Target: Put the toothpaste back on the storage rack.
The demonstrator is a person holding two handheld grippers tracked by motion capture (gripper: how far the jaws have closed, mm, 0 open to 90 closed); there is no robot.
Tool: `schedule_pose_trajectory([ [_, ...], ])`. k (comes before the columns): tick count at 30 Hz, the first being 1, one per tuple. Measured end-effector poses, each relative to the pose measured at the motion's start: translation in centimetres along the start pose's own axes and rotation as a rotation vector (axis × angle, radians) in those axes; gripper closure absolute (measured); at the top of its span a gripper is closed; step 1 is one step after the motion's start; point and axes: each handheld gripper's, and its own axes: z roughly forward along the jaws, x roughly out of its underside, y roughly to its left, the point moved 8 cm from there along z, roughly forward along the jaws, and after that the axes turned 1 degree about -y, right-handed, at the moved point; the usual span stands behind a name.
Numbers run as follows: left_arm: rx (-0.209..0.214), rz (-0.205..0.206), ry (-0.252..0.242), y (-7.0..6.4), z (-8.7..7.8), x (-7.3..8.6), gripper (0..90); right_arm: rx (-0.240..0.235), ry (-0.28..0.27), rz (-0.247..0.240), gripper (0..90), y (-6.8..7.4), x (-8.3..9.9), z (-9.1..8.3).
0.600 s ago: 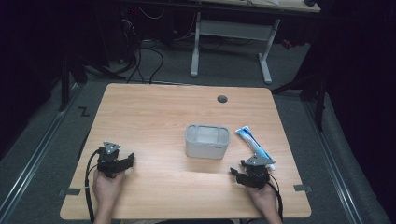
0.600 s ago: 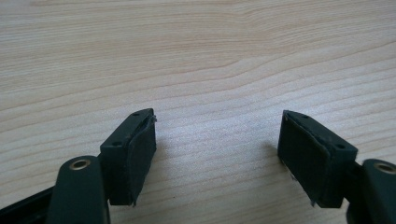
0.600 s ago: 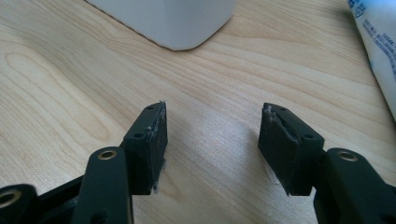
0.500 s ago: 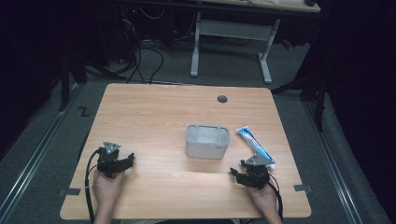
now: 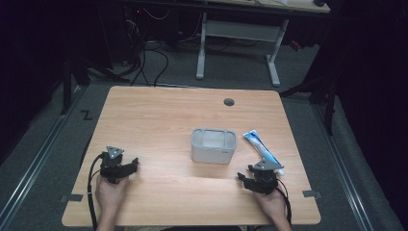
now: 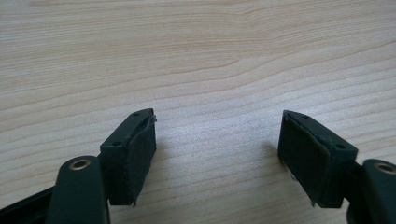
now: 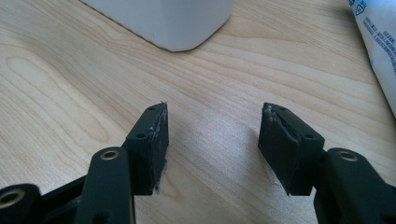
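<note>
A grey rectangular container stands right of the table's middle, and its near corner rises at the top of the right gripper view. A white and blue tube lies just right of it, its edge at that view's right. My right gripper rests on the wood in front of both, open with nothing between its jaws. Near the front left my left gripper lies on bare wood, open and empty.
The wooden table has a round cable hole at the back. Its front edge lies close under both hands. Behind the table stand a white desk frame and loose cables on the floor.
</note>
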Motion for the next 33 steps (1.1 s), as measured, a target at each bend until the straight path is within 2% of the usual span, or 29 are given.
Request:
schedule_pose_trajectory([
  [10,0.003,-0.001,0.000,0.0,0.0,0.0,28.1,0.005,0.003,-0.001,42.8,0.0,0.0,0.0],
  [15,0.004,-0.001,0.000,0.0,0.0,0.0,28.1,0.019,0.005,0.011,48.4,-0.3,-0.1,-0.1],
  [24,0.005,-0.002,-0.001,0.0,0.0,0.0,28.1,0.020,0.023,0.026,48.4,-0.5,0.2,-0.5],
  [33,0.006,-0.004,-0.002,0.0,0.0,0.0,28.1,0.023,0.013,0.030,48.5,-0.6,0.3,-1.3],
])
